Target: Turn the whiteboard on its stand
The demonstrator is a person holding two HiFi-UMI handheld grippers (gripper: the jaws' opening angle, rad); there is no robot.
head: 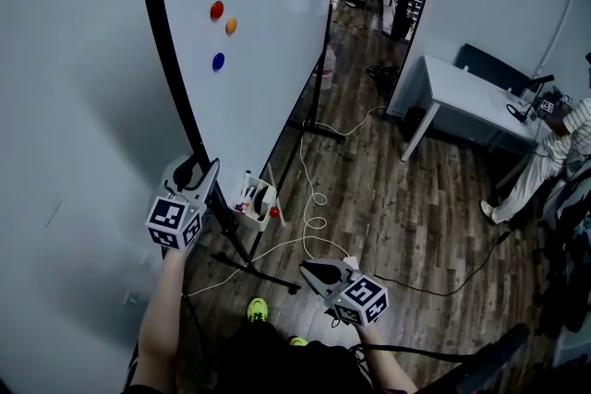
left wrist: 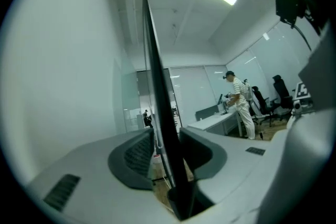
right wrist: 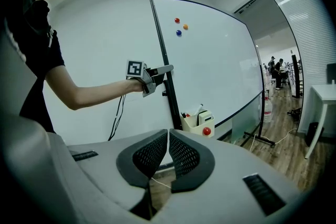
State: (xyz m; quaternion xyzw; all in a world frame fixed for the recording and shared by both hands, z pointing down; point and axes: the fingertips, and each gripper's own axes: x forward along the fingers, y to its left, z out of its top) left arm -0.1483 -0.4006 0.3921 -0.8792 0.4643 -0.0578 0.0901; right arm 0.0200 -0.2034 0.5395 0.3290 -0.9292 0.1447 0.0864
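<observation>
Whiteboard stands upright on its black stand, seen from the head view as a smooth white panel in a thin black frame. The left gripper is at the board's near vertical edge, low on the frame. The right gripper hangs well clear of the board, over the wood-plank floor. Each gripper carries a cube printed with black-and-white square markers. On the board's face sit three round magnets: red, orange just below it, and blue lowest. A pale box of pens hangs at the board's bottom edge, and a white cable loops on the floor beside the stand.

In the left gripper view, the board's black frame edge runs up between the jaws, which stand well apart. A gap shows between the frame and the ribbed dark pad on one side, and the other pad lies close beside the frame, so the edge is not clamped. Beyond the board a person stands at a white desk.

In the right gripper view, the grey moulded fingers are drawn together, their ribbed black pads meeting at the tips with nothing between them. Past them the whiteboard curves across the view with the left gripper on its frame. A red ball sits at the box.
</observation>
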